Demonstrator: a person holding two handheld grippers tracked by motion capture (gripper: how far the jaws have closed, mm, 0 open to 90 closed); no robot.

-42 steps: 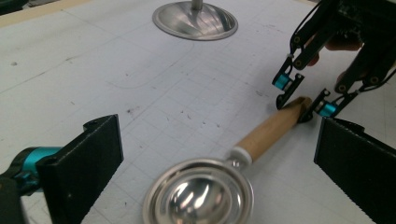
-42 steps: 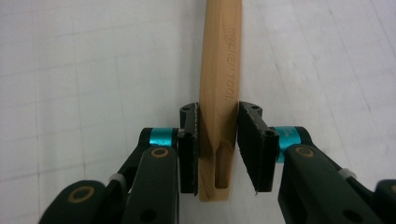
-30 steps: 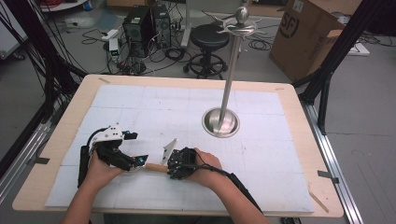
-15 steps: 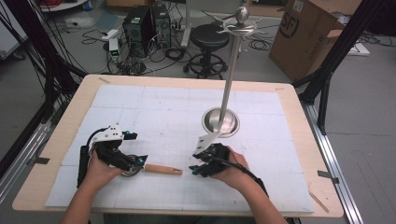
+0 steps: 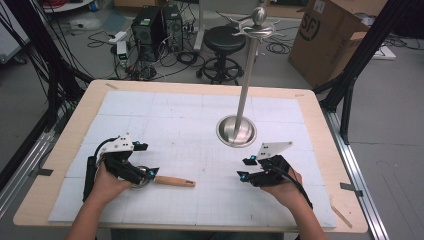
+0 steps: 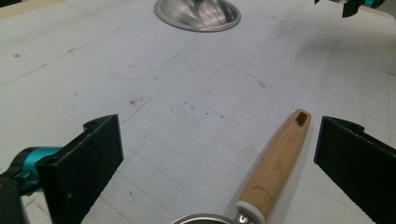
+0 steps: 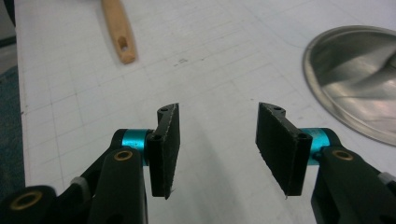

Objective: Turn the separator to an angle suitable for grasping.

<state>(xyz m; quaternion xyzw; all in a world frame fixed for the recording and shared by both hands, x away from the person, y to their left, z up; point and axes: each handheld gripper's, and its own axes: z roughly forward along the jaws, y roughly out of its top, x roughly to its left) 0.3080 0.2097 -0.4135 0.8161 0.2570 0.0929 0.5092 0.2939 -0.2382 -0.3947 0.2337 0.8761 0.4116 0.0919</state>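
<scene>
A utensil with a wooden handle [image 5: 174,181] and a round metal head lies on the white mat, handle pointing right. My left gripper [image 5: 146,173] sits over its head end. In the left gripper view the jaws stand wide apart with the handle [image 6: 276,163] lying between them, untouched, and the metal rim [image 6: 201,218] at the bottom edge. My right gripper [image 5: 243,169] is off to the right, near the metal stand's base [image 5: 236,131]. Its jaws have just been opening, and in the right gripper view the gripper [image 7: 217,144] has nothing between its pads; the handle's end [image 7: 119,30] lies far off.
The metal stand's pole [image 5: 246,85] rises from its round base to a hooked top [image 5: 258,22]. The base shows as a shiny dish [image 6: 197,14] ahead of the left gripper and a disc [image 7: 355,70] right of the right one. The wooden table edge [image 5: 320,125] frames the mat.
My right gripper has left the handle's end and moved right across the mat, its jaws now apart. The left gripper and the utensil have stayed where they were.
</scene>
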